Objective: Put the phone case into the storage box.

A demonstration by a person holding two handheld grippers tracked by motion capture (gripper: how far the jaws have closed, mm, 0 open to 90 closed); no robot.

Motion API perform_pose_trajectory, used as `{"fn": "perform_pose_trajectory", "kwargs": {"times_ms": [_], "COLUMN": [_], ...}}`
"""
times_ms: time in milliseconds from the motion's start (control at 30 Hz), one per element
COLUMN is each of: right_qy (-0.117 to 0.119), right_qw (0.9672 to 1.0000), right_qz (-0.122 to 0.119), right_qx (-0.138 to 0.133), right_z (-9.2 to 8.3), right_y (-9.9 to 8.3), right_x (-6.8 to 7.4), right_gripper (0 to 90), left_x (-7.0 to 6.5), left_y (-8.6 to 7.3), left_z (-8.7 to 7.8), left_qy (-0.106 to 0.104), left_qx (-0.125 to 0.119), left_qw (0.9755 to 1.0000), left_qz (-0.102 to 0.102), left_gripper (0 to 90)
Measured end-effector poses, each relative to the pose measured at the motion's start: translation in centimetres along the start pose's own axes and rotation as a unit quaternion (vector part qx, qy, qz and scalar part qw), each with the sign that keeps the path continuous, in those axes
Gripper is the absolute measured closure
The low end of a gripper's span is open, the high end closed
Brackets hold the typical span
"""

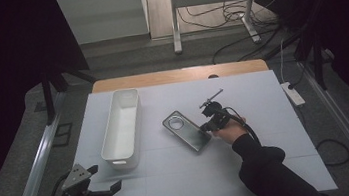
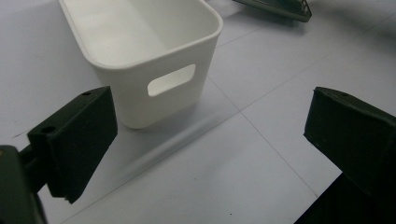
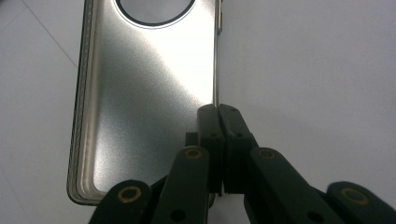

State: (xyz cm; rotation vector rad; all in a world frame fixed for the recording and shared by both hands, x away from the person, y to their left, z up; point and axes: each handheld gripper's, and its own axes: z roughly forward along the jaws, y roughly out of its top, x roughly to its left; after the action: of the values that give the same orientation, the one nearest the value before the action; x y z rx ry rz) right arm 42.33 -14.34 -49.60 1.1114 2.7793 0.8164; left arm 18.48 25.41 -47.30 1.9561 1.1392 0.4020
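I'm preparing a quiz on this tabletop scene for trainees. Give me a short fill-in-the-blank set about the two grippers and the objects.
1. The right gripper has its jaws ____ on the edge of the silver phone.
2. The left gripper has its jaws ____, holding nothing.
3. The white bin lies to the ____ of the phone in the high view.
4. The bin's inside is ____.

Missing words: shut; open; left; empty

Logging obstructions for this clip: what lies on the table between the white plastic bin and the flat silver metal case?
Nothing: in the high view, bare white table surface separates the white plastic bin from the flat silver metal case.
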Motion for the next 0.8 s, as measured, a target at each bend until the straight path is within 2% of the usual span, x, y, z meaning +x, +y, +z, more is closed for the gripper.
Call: {"fn": "perform_pose_trajectory", "kwargs": {"times_ms": [100, 267, 367, 633, 800], "right_qy": [-0.001, 0.006, 0.007, 0.009, 0.008], "right_qw": [0.9998, 0.9996, 0.9994, 0.9985, 0.9979], "right_qz": [-0.014, -0.018, -0.021, -0.026, -0.029], "right_qx": [-0.011, -0.022, -0.027, -0.047, -0.058], "right_z": [-0.5, -1.1, -1.3, -2.5, -3.3], "right_y": [-0.2, -0.4, -0.5, -1.2, -1.4], "right_x": [0.4, 0.6, 0.8, 1.5, 1.8], "right_gripper": [88.9, 88.9, 88.8, 88.8, 88.8], "left_x": [-0.1, -0.1, -0.2, -1.1, -1.6], "left_y": [0.0, 0.0, 0.2, 0.9, 1.3], "left_z": [-0.1, -0.2, -0.3, 0.0, 0.3], "left_qy": [-0.003, -0.009, -0.007, -0.025, -0.027], "left_qx": [-0.003, -0.019, -0.019, -0.029, -0.026], "left_qw": [1.0, 0.9998, 0.9997, 0.999, 0.9988], "left_qz": [0.004, 0.007, 0.011, 0.021, 0.032], "left_gripper": [2.2, 1.9, 1.7, 1.4, 1.3]}}
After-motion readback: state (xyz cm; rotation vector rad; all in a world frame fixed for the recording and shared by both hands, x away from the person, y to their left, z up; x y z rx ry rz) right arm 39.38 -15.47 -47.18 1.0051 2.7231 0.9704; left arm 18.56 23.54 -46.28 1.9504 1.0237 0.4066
